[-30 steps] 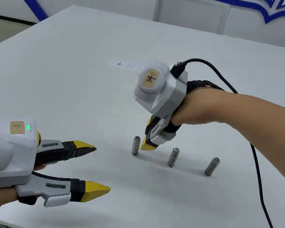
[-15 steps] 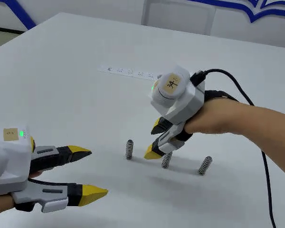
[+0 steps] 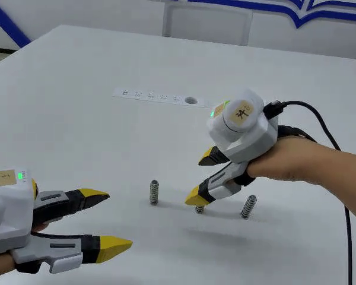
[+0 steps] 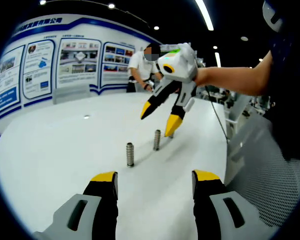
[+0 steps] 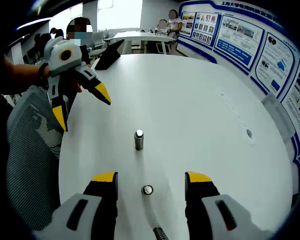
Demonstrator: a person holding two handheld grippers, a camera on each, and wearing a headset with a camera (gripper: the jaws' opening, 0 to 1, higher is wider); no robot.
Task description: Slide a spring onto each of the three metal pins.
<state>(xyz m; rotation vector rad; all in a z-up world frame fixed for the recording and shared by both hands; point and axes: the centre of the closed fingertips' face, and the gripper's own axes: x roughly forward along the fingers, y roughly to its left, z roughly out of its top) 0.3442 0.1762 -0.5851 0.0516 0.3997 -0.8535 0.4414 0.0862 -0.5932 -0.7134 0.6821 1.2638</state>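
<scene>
Spring one [image 3: 154,192], spring two [image 3: 200,209] and spring three [image 3: 248,206] stand upright in a row on the white tabletop [image 3: 77,130], well apart from the power strip [image 3: 160,96] further back. Each coil looks already threaded on its pin. In the right gripper view a round pin head [image 5: 147,190] caps spring two and another caps spring one, so the task looks done or close to it.

The right gripper [image 3: 200,180] has its jaws spread and holds nothing. It hangs over spring two with its lower tip just beside the top of the coil. Whether they touch cannot be told.

The left gripper [image 3: 113,218] is also spread and empty. It sits near the tabletop edge, pointing at the row and well apart from it.

Handling, as a judgement: the springs look small, light and bouncy. They would squash under a hard squeeze and could ping away or roll if dropped. It seems best to pinch one lightly across the mid-coil, keeping the axis vertical and the open end clear for the pin. The pins look thin, and whether they are fixed to the tabletop is unclear, so side knocks are a risk.
</scene>
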